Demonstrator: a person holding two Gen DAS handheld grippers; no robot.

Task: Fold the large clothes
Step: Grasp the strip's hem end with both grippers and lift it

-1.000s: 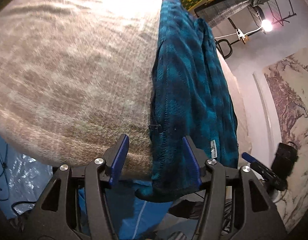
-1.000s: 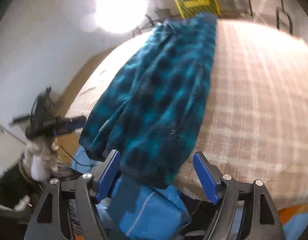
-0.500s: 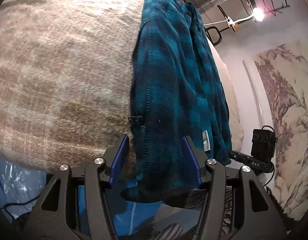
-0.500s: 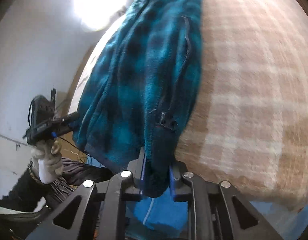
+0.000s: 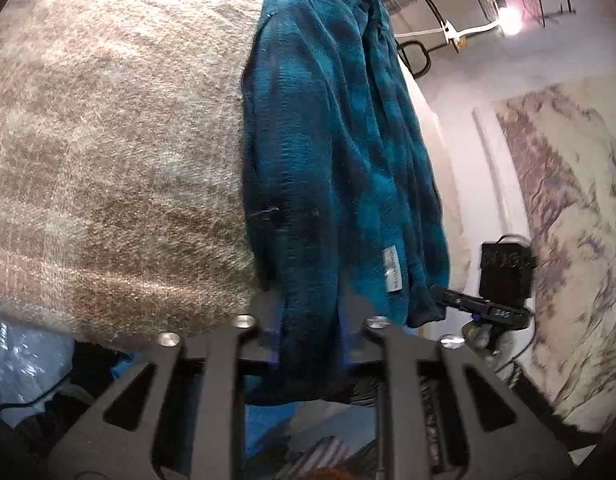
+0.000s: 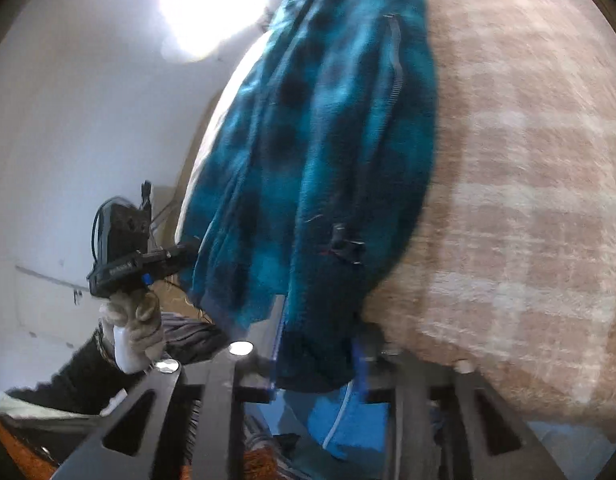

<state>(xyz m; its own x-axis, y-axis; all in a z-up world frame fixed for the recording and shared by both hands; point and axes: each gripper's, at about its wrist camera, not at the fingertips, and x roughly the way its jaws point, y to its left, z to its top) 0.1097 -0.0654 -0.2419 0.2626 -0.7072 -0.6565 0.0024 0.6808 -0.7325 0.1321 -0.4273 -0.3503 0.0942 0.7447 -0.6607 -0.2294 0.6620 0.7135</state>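
Note:
A teal and black checked fleece jacket (image 5: 340,140) lies lengthwise on a beige plaid blanket (image 5: 107,160), its hem hanging over the near edge. My left gripper (image 5: 310,328) has the hem near the zipper between its pads; its jaws are closing and press on the cloth. In the right wrist view the same jacket (image 6: 328,140) runs away from me. My right gripper (image 6: 318,350) holds the hem below the zipper pull (image 6: 342,246); its jaws are opening a little with the fleece still filling the gap.
The blanket (image 6: 528,200) covers a wide bed-like surface. A gloved hand (image 6: 139,320) holds the other tool at the jacket's far corner. A lamp (image 5: 508,26) shines at the back, a landscape hanging (image 5: 568,200) covers the wall, and blue cloth (image 6: 340,420) lies below the edge.
Both grippers came in closer to the jacket's hem. The right jaws shut on it first, then the left jaws shut on it.

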